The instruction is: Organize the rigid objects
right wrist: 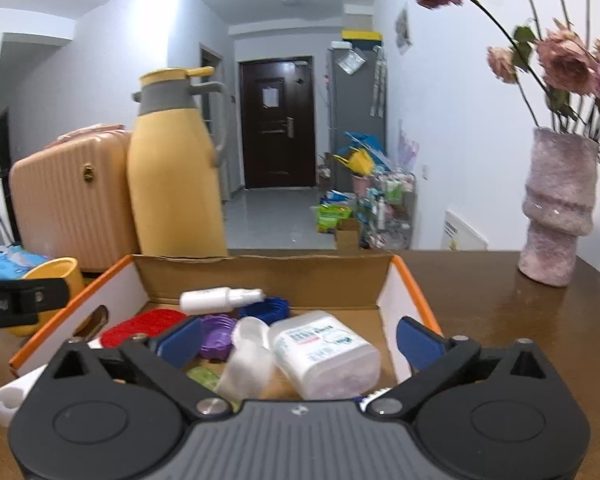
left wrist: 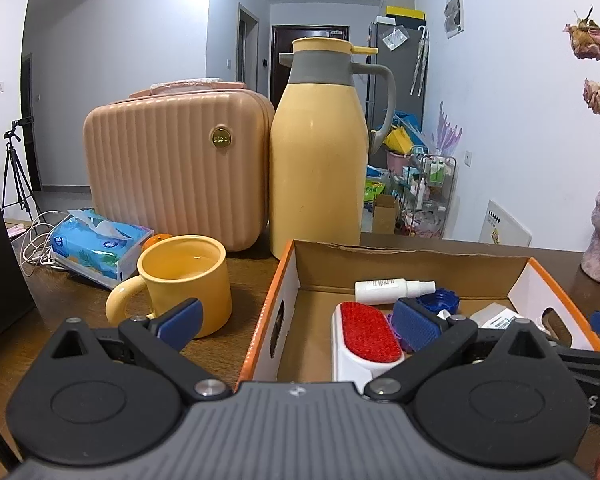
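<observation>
While the cardboard box [right wrist: 268, 276] sits on the wooden table [right wrist: 500, 320], a translucent plastic container [right wrist: 324, 356] lies inside near its right wall. Right gripper [right wrist: 300, 340] hovers above it, released. Left gripper [left wrist: 296, 320] is spread wide, straddling the box's left wall, empty.

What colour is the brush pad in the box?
Red, on a white body; the brush shows best in the left wrist view.

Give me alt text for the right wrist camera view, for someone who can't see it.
An open right hand-held gripper hovers over an orange-edged cardboard box holding a clear plastic container, white spray bottle and small items. Behind stand a yellow thermos jug and a vase of dried roses.
</observation>
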The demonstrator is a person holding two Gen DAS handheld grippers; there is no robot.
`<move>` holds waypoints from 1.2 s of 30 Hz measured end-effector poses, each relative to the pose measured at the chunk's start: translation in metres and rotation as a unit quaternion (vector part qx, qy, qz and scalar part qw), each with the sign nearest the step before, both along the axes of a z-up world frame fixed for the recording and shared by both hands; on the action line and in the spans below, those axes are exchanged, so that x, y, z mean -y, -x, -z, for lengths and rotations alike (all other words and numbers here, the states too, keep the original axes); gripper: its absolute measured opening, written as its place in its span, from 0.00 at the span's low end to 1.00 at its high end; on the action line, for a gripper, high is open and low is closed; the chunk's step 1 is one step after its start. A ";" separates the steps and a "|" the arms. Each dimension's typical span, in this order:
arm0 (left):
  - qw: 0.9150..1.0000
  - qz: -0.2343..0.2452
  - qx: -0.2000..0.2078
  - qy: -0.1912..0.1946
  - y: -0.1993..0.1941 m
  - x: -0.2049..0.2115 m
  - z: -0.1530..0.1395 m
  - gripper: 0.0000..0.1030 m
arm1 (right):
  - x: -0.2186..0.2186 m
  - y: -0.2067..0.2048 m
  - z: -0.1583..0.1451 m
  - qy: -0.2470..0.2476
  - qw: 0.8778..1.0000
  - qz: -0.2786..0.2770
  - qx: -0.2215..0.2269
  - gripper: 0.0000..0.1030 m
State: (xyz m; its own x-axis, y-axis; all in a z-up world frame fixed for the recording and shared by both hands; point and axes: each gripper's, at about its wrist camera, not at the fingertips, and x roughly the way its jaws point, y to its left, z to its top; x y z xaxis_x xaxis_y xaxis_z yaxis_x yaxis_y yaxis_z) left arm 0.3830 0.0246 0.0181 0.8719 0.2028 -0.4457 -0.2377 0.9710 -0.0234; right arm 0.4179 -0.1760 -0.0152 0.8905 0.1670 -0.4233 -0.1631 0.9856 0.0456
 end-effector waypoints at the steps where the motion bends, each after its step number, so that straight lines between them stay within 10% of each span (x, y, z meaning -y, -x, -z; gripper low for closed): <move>1: 1.000 0.000 -0.001 -0.001 -0.001 -0.001 0.001 1.00 | 0.002 0.001 0.000 -0.002 1.000 0.003 -0.003 1.00; 13: 0.999 0.019 0.029 -0.002 0.041 0.000 -0.013 1.00 | 0.029 0.074 -0.017 -0.006 1.000 0.007 0.027 1.00; 36: 0.995 0.078 0.055 -0.038 0.265 0.005 0.010 1.00 | 0.061 0.309 -0.023 0.013 0.997 -0.021 0.074 1.00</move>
